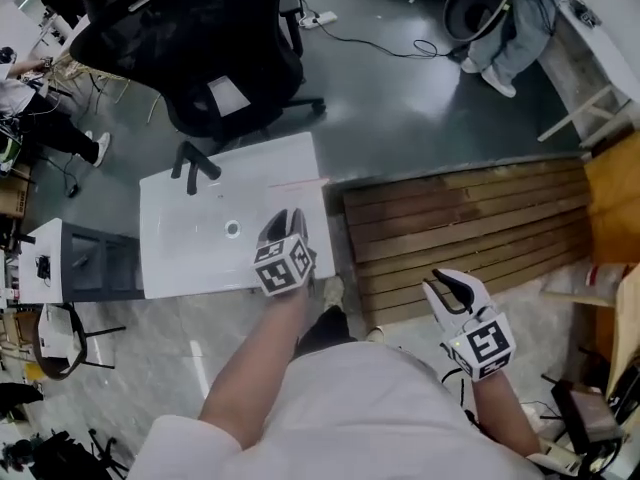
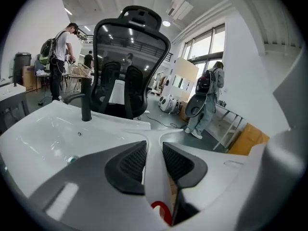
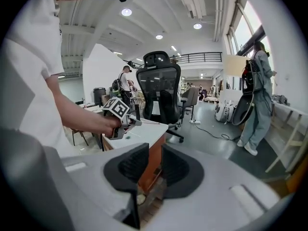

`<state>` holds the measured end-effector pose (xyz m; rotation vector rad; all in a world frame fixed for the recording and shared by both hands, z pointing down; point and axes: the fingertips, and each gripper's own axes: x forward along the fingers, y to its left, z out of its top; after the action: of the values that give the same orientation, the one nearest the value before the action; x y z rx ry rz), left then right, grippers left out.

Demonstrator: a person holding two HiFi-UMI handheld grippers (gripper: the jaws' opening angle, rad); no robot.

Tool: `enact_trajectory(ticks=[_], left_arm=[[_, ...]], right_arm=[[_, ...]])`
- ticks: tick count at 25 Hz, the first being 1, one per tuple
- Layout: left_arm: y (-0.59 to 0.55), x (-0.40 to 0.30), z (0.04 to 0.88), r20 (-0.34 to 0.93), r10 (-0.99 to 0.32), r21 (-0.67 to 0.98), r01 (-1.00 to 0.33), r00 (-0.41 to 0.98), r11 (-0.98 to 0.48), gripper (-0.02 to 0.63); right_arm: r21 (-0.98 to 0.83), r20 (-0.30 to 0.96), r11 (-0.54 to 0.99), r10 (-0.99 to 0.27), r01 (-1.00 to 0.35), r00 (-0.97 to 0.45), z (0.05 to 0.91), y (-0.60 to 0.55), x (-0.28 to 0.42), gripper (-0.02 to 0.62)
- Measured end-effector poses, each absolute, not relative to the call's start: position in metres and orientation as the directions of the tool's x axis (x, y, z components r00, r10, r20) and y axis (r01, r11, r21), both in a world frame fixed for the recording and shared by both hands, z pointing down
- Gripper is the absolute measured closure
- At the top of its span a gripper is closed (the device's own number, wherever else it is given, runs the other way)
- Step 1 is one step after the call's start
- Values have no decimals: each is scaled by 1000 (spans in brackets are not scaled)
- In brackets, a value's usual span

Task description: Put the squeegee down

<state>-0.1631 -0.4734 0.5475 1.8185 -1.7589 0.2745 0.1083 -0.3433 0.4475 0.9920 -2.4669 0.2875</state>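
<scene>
Where the squeegee sits: the squeegee is clamped in the left hand-held gripper, whose pads press on its white handle.
Long axis: the handle runs straight out along the jaws, with the crosswise head at the far end.
Landing spot: the white table lies just below and ahead, with its faucet toward the upper left of the head view.
Right hand-held gripper: jaws slightly apart and empty, well apart at lower right.

Sink: white top, drain in the basin, black tap at its far edge.
Floor: grey; wooden pallet just beside the sink, chair behind it, cable beyond.
</scene>
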Motion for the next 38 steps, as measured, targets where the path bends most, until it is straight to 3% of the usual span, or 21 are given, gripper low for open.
enact_trajectory(ticks=[16, 38], left_arm=[[-584, -186, 629, 637, -771, 202, -964, -3, 171, 494], [-579, -169, 627, 623, -782, 150, -979, -13, 135, 442]], right_arm=[[-38, 579, 644, -609, -764, -542, 461, -411, 96, 525], [-64, 567, 638, -610, -767, -554, 463, -404, 116, 525]])
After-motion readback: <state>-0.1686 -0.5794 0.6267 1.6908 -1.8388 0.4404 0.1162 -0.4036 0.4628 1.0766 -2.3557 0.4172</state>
